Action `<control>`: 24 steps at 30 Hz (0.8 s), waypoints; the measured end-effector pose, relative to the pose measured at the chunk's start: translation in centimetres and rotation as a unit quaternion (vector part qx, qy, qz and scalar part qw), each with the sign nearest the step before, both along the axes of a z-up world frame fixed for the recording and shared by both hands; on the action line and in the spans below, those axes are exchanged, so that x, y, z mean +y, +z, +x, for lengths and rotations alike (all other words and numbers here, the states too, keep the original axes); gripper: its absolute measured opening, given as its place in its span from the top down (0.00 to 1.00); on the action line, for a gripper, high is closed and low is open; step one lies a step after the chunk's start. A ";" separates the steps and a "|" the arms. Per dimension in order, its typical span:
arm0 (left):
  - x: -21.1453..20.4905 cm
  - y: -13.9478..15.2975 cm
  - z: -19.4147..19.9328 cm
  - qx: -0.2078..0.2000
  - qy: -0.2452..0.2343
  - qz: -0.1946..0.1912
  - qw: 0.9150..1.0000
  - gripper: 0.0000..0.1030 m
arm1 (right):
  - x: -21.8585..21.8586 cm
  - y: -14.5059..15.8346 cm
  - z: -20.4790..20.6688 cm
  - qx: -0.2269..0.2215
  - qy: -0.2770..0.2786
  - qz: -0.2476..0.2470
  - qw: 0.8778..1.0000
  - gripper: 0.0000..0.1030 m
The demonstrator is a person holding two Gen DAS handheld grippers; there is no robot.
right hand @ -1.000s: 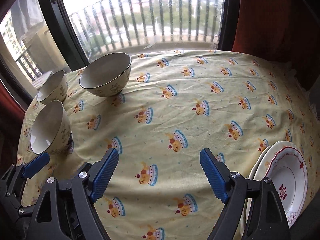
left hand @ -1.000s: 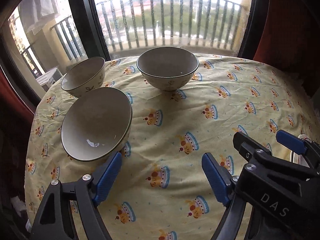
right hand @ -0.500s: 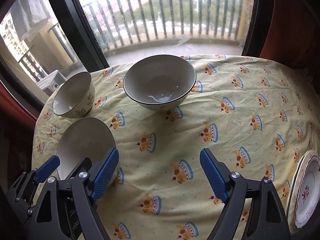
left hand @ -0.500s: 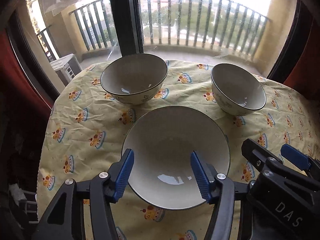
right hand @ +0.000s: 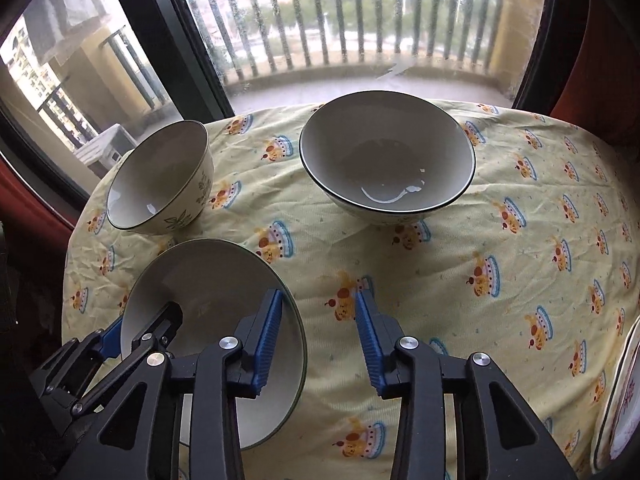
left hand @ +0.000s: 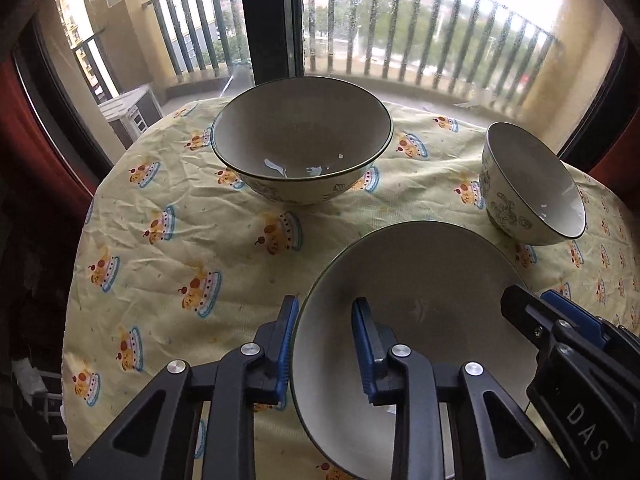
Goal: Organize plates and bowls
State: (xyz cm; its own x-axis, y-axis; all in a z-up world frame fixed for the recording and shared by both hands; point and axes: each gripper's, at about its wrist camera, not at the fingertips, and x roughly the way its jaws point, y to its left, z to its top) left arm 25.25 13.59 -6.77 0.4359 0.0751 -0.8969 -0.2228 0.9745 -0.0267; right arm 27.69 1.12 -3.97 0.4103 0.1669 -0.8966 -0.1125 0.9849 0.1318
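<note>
Left and right wrist views over a round desk (left hand: 240,248) draped in a yellow cake-print cloth. The left gripper (left hand: 325,344) has just been closing and now clamps the rim of the near bowl (left hand: 420,304) at that bowl's 9 o'clock edge: one blue finger (left hand: 289,344) lies outside the wall, the other inside. In the right wrist view the same near bowl (right hand: 208,304) sits at 8 o'clock. The right gripper (right hand: 318,340) has also just been closing; its left finger (right hand: 269,340) lies over the bowl's 3 o'clock rim and its other finger stands over bare cloth. Whether either pad presses the wall cannot be told.

A wide bowl (left hand: 300,148) stands at 12 o'clock in the left view. A smaller patterned bowl (left hand: 532,184) stands at 2 o'clock. A stack of red-trimmed plates (right hand: 624,396) shows at the 4 o'clock edge of the right view.

Handling, as a judgement: the bowls look glazed ceramic, hence stiff, fairly heavy, slick and liable to chip. A thin rim pinch may let the bowl swing, so opposite rim holds suit it best. The loose cloth may drag.

Legible writing: "DAS" on the right gripper's body (left hand: 580,412), seen from the left view.
</note>
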 end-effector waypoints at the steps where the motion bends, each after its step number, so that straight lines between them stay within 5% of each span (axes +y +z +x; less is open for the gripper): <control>1: 0.0 -0.2 0.0 0.001 -0.003 0.002 1.000 0.77 | 0.2 -0.2 0.1 0.003 0.004 0.002 1.000 0.69; 4: 0.0 -0.2 -0.1 0.003 -0.004 0.004 1.000 0.77 | 1.0 -0.5 0.1 0.016 0.015 0.006 1.000 0.83; 24: -5.5 0.8 -2.8 -0.006 -0.035 -0.008 0.999 0.79 | -3.2 1.2 -3.1 0.001 -0.006 -0.026 1.000 0.82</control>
